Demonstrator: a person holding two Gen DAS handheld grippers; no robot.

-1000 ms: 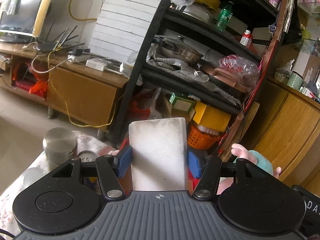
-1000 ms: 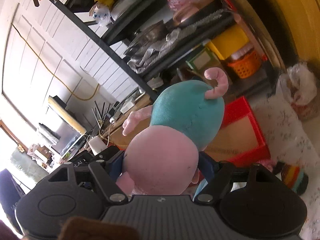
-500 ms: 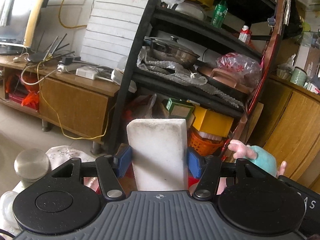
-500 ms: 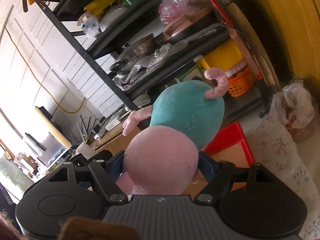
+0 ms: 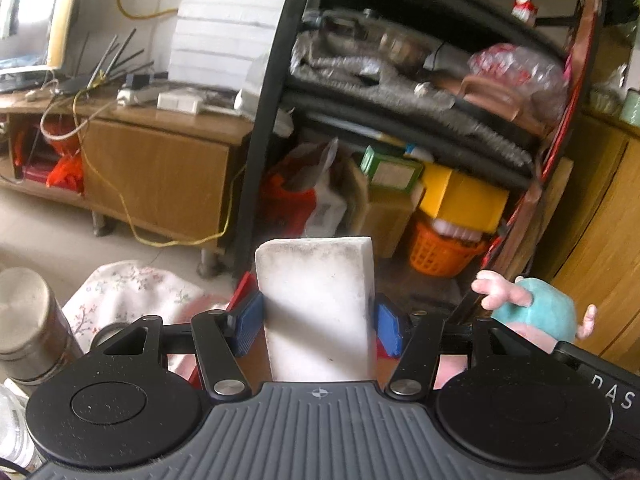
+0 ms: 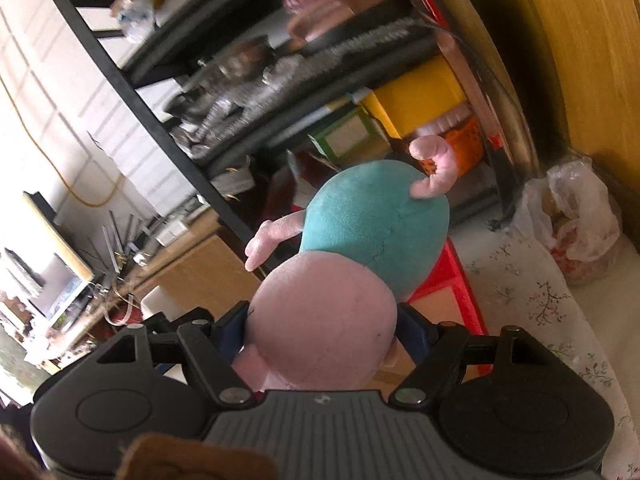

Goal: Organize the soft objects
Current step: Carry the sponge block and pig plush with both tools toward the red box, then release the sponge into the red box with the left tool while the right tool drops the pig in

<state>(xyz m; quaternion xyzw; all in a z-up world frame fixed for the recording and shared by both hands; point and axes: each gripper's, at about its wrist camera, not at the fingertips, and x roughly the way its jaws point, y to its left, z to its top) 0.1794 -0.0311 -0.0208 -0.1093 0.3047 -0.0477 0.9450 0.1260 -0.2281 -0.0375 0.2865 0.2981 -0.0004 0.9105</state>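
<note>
Shelf: black, cluttered, upper frame
Plush: pink and teal, centre of right view, pinched by right gripper
Sponge: white block, centre of left view, pinched upright by left gripper

We grip the pink-and-teal plush toy by its pink head in our right gripper, its teal body reaching forward beyond the fingertips, a red tray below it, a floral cloth to the right and a black shelf rack ahead.
</note>
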